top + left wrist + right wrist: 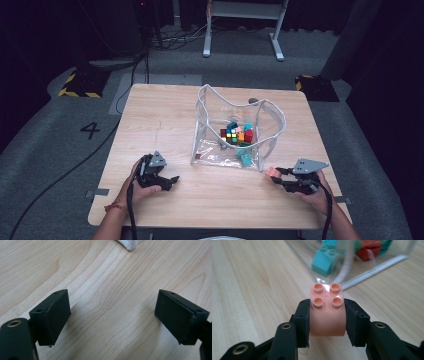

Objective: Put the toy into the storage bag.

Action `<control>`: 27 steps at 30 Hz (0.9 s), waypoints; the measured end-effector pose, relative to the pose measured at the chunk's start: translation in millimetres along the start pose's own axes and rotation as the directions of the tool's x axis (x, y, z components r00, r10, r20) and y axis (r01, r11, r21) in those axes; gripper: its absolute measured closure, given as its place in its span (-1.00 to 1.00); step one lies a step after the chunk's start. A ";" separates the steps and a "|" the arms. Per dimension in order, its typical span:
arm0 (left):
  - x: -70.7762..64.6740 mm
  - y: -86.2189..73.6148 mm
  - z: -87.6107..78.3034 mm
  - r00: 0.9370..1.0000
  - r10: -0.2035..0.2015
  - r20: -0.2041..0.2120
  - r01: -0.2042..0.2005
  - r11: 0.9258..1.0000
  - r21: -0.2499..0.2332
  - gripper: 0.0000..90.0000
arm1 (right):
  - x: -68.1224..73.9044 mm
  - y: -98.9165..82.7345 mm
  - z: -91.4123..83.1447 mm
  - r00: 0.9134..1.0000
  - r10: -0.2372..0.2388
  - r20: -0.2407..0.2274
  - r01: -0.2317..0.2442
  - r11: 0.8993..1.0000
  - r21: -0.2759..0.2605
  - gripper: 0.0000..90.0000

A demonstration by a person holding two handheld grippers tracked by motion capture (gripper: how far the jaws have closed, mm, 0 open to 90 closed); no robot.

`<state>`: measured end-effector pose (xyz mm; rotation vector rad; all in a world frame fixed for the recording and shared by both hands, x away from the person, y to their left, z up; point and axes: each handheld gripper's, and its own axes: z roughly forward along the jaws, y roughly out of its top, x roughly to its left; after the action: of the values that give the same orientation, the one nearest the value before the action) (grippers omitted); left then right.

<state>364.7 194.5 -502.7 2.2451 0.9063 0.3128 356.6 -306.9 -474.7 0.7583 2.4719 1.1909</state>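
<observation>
My right gripper (274, 179) is shut on a pink studded brick (272, 173), held just right of the clear bag's near corner. In the right gripper view the pink brick (327, 312) sits squeezed between both pads (303, 322), studs facing the camera. My left gripper (172, 180) rests on the table near the front left, open with nothing between its jaws; its pads (56, 315) stand wide apart over bare wood. The clear plastic bag (270, 132) stands mid-table and holds a colourful cube (231, 135) and several bricks, a teal brick (245, 158) among them.
The wooden table (165, 115) has bare room left of the bag and along the front edge. A teal brick (324, 261) lies inside the bag wall ahead of the right gripper. A white bag corner (130, 243) lies ahead of the left gripper. A desk frame (245, 20) stands beyond.
</observation>
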 end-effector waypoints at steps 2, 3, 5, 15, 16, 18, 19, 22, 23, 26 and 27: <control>0.0 0.0 0.0 1.000 0.000 0.000 0.000 1.000 0.000 -0.70 | -6.5 -0.8 -4.2 1.000 0.010 0.022 -0.010 1.000 -0.013 0.32; 0.0 0.0 0.0 1.000 0.000 0.000 0.000 1.000 0.000 -0.70 | -8.6 -1.0 -5.9 0.999 0.019 0.034 -0.019 1.000 -0.008 0.32; 0.1 0.0 0.0 1.000 0.000 0.000 0.000 1.000 0.000 -0.70 | -13.8 -0.5 -8.7 0.998 0.032 0.049 -0.031 0.999 -0.017 0.33; 0.0 0.0 0.0 1.000 0.000 0.000 0.000 1.000 0.000 -0.70 | -44.7 2.3 -12.9 0.983 0.092 0.156 -0.085 0.995 -0.050 0.33; 0.0 0.0 0.0 1.000 0.000 0.000 0.000 1.000 0.000 -0.70 | -47.2 3.1 -13.4 0.982 0.099 0.161 -0.091 0.994 -0.053 0.33; 0.1 0.0 0.0 1.000 0.000 0.000 0.000 1.000 0.000 -0.70 | -52.8 6.6 -14.8 0.976 0.110 0.186 -0.099 0.993 -0.065 0.33; 0.0 0.0 0.0 1.000 0.000 0.000 0.000 1.000 0.000 -0.70 | -55.6 8.3 -16.1 0.975 0.117 0.187 -0.105 0.992 -0.075 0.33; 0.0 0.0 0.0 1.000 0.000 0.000 0.000 1.000 0.000 -0.70 | -62.5 14.1 -21.2 0.975 0.121 0.188 -0.106 0.990 -0.088 0.33; 0.0 0.0 0.0 1.000 0.000 0.000 0.000 1.000 0.000 -0.70 | -65.4 16.8 -22.8 0.973 0.117 0.199 -0.102 0.991 -0.087 0.33; 0.0 0.0 0.0 1.000 0.000 0.000 0.000 1.000 0.000 -0.70 | -75.0 25.0 -27.5 0.970 0.123 0.210 -0.105 0.990 -0.097 0.33; 0.1 0.0 0.0 1.000 0.000 0.000 0.000 1.000 0.000 -0.70 | -77.6 28.2 -28.8 0.969 0.117 0.217 -0.098 0.991 -0.096 0.33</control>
<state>364.8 194.6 -502.6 2.2452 0.9062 0.3125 415.9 -355.0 -432.1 0.9569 2.2097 1.1697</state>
